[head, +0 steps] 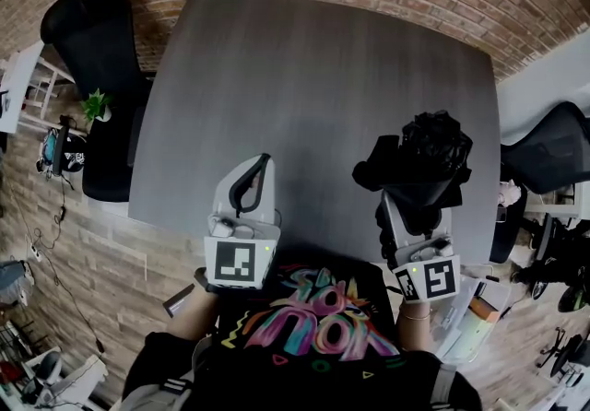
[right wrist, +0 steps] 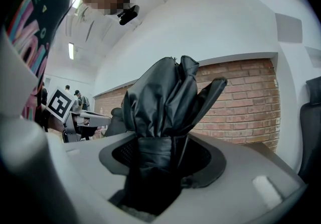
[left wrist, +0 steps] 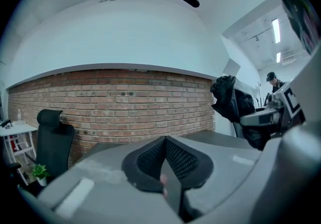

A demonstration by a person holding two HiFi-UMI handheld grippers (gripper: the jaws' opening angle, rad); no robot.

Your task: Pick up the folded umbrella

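Nearest the person, the left gripper [left wrist: 164, 160] has its jaws pressed together on nothing, while the right gripper [right wrist: 155, 165] pinches the folded umbrella [right wrist: 163, 102] by its lower end. It holds the umbrella out over the near right part of the grey table [head: 313, 87], apparently lifted clear of it. The loose black cloth flares out beyond the jaws, so the hold is probably partly on soft fabric, and a quick swing or tilt could let the umbrella slip out and drop onto the table.
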